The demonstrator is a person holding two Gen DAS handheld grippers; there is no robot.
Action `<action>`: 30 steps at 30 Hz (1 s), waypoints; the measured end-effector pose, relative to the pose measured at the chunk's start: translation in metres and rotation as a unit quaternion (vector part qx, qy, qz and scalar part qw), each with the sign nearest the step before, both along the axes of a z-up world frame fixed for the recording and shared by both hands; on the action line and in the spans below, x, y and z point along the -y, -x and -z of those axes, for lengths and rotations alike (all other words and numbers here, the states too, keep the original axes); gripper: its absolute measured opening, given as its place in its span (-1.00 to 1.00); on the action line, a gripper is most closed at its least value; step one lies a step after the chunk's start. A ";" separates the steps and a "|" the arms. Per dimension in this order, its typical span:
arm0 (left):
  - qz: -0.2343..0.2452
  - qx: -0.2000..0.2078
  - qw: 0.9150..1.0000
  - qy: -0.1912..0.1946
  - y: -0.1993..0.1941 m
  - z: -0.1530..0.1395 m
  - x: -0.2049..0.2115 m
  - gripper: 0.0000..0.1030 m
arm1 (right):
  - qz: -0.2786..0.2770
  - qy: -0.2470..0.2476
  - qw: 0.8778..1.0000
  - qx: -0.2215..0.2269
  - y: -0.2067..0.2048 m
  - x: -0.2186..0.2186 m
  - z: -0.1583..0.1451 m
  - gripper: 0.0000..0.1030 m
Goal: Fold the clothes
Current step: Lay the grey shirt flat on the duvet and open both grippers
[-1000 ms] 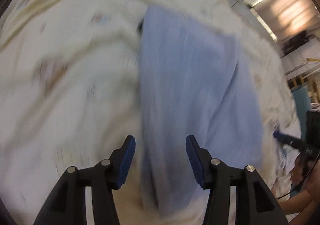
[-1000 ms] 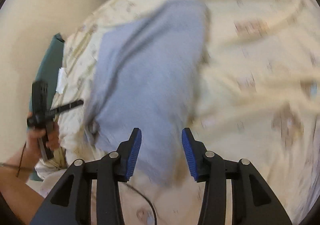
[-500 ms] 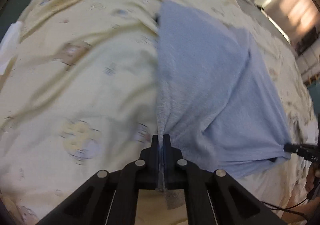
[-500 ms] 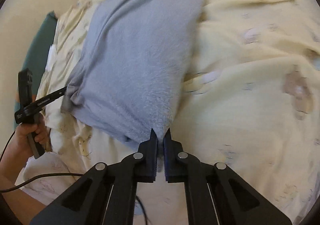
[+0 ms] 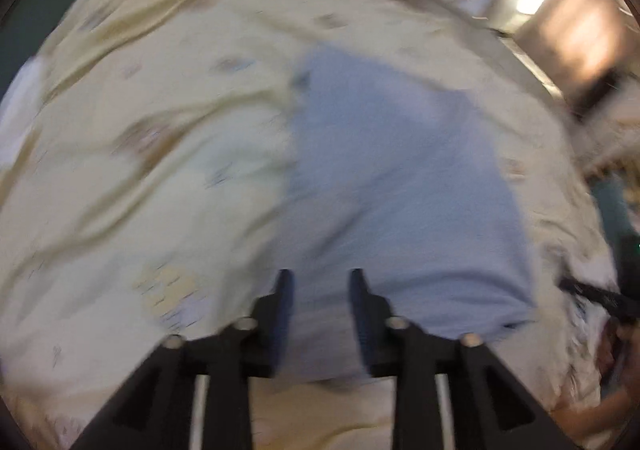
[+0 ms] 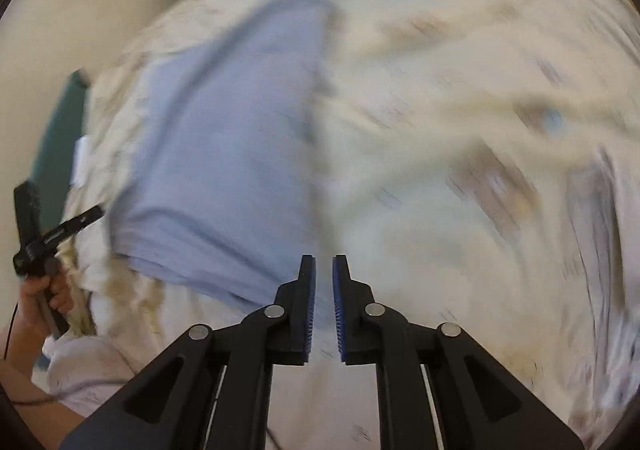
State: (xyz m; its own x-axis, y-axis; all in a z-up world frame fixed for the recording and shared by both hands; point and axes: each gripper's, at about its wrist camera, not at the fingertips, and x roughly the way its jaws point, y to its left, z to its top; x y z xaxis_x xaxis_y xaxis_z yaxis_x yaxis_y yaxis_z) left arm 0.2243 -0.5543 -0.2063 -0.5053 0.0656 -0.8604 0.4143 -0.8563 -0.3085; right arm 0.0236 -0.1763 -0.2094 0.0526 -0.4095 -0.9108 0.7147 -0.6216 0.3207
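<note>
The light blue cloth (image 5: pixel 400 190) lies folded on the pale patterned bedsheet (image 5: pixel 160 170). My left gripper (image 5: pixel 321 284) is open just above the cloth's near edge and holds nothing. In the right wrist view the blue cloth (image 6: pixel 224 154) lies left of centre, its near right corner beside my right gripper (image 6: pixel 324 264). The right gripper's jaws stand a narrow gap apart and I see no cloth between them. The right gripper (image 5: pixel 592 294) also shows, dark and blurred, just off the cloth's right corner. Both views are motion-blurred.
The bedsheet (image 6: pixel 460 170) is wrinkled and spreads far to the right. A hand (image 6: pixel 40 290) holding the left gripper's handle (image 6: pixel 36 234) shows at the left edge. A teal edge (image 6: pixel 60 130) and a plain wall (image 6: pixel 60 10) lie beyond the bed.
Half a second ago both grippers were shut on the cloth's near corners. The left has opened wide and let go. The right has parted slightly and both have pulled back.
</note>
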 end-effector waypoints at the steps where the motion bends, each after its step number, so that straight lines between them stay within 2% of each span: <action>1: 0.027 0.002 1.000 -0.001 0.005 0.001 -0.009 -0.09 | -0.033 0.005 0.999 -0.010 -0.008 0.015 -0.006 -0.51; 3: 0.094 0.019 0.995 -0.005 0.017 0.013 -0.033 -0.07 | -0.099 0.016 0.994 -0.031 -0.023 0.045 -0.017 -0.50; 4: 0.114 0.035 0.993 0.007 0.017 0.018 -0.039 -0.05 | -0.133 0.021 0.990 -0.042 -0.030 0.060 -0.023 -0.49; 6: 0.156 0.069 0.984 0.048 0.013 0.031 -0.055 -0.05 | -0.211 -0.016 0.975 -0.074 -0.055 0.083 -0.009 -0.49; 8: 0.169 0.084 0.977 0.095 0.012 0.040 -0.059 -0.05 | -0.226 -0.044 0.970 -0.081 -0.064 0.092 0.008 -0.49; 12: 0.160 0.102 0.977 0.098 0.012 0.058 -0.052 -0.05 | -0.238 -0.084 0.962 -0.104 -0.068 0.097 0.033 -0.53; 13: 0.167 0.102 0.975 0.101 0.012 0.060 -0.053 -0.37 | -0.240 -0.078 0.962 -0.107 -0.068 0.096 0.033 -0.77; 14: 0.175 0.102 0.974 0.104 0.012 0.062 -0.054 -0.70 | -0.247 -0.071 0.961 -0.106 -0.069 0.094 0.030 -0.84; 15: 0.182 0.102 0.972 0.106 0.012 0.064 -0.055 -0.86 | -0.255 -0.064 0.959 -0.105 -0.070 0.093 0.028 -0.84; 16: 0.193 0.097 0.971 0.105 0.010 0.060 -0.056 -0.89 | -0.272 -0.056 0.956 -0.097 -0.074 0.089 0.022 -0.86; 18: 0.215 0.088 0.967 0.101 0.005 0.052 -0.058 -0.90 | -0.308 -0.042 0.947 -0.080 -0.081 0.083 0.010 -0.90; 21: 0.266 0.090 0.955 0.095 -0.010 0.043 -0.061 -0.90 | -0.362 -0.058 0.928 -0.070 -0.093 0.071 0.004 -0.90; 24: 0.296 0.113 0.941 0.117 -0.019 0.046 -0.064 -0.85 | -0.382 -0.062 0.922 -0.035 -0.094 0.061 0.004 -0.89; 25: 0.289 0.113 0.944 0.111 -0.018 0.045 -0.061 -0.80 | -0.377 -0.059 0.924 -0.033 -0.093 0.060 0.002 -0.84; 26: 0.283 0.114 0.947 0.104 -0.017 0.044 -0.058 -0.80 | -0.358 -0.061 0.932 -0.015 -0.087 0.060 0.003 -0.80; 27: 0.275 0.117 0.949 0.097 -0.015 0.042 -0.055 -0.70 | -0.347 -0.073 0.935 -0.001 -0.084 0.061 0.005 -0.80; 28: 0.268 0.121 0.952 0.090 -0.013 0.040 -0.053 -0.47 | -0.346 -0.077 0.935 -0.003 -0.086 0.066 0.004 -0.80; 30: 0.275 0.109 0.953 0.060 -0.013 0.030 -0.049 -0.28 | -0.361 -0.068 0.930 -0.009 -0.088 0.053 -0.002 -0.79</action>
State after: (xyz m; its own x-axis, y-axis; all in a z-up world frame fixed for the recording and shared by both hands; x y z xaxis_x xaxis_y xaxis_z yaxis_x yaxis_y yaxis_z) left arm 0.2375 -0.5049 -0.2361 -0.2303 0.1634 -0.9593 -0.0653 -0.9862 -0.1523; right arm 0.1116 -0.2296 -0.2074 0.2538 -0.1533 -0.9550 0.9659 -0.0115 0.2586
